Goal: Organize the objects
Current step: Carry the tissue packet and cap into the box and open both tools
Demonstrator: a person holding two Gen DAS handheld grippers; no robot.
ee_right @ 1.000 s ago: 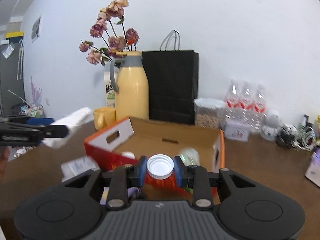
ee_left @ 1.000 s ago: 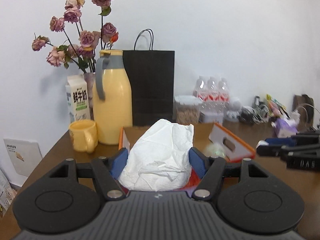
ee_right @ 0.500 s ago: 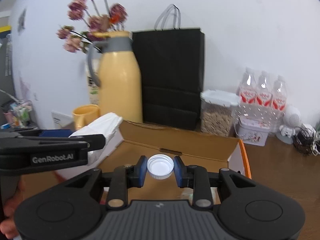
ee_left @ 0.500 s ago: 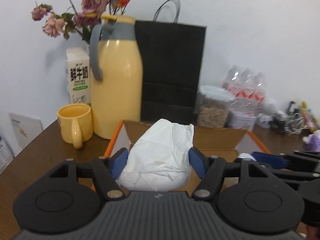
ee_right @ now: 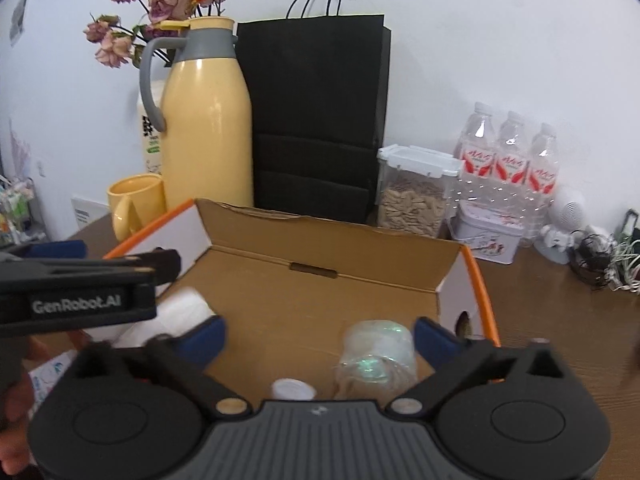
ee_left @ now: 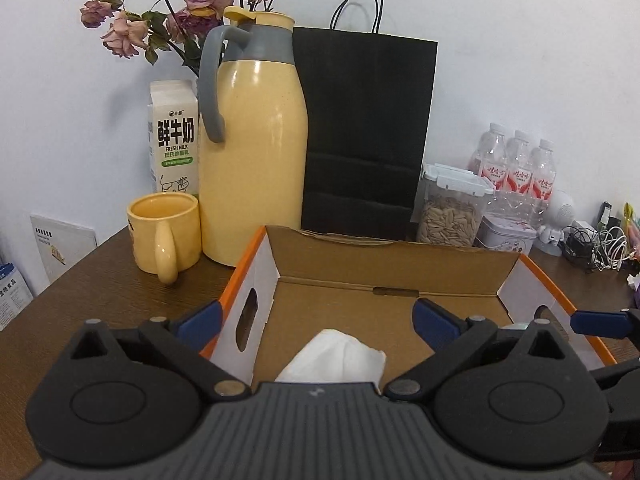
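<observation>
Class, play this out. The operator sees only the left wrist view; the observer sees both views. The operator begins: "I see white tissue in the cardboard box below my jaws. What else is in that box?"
Observer: A white bottle cap shows low inside the cardboard box, under the right gripper.
Operator: Is that gripper gripping it?
Observer: No. Its jaws are opening and the cap touches neither pad.
Operator: Anything next to the cap?
Observer: A crumpled clear plastic bottle, just to the cap's right in the right wrist view.
</observation>
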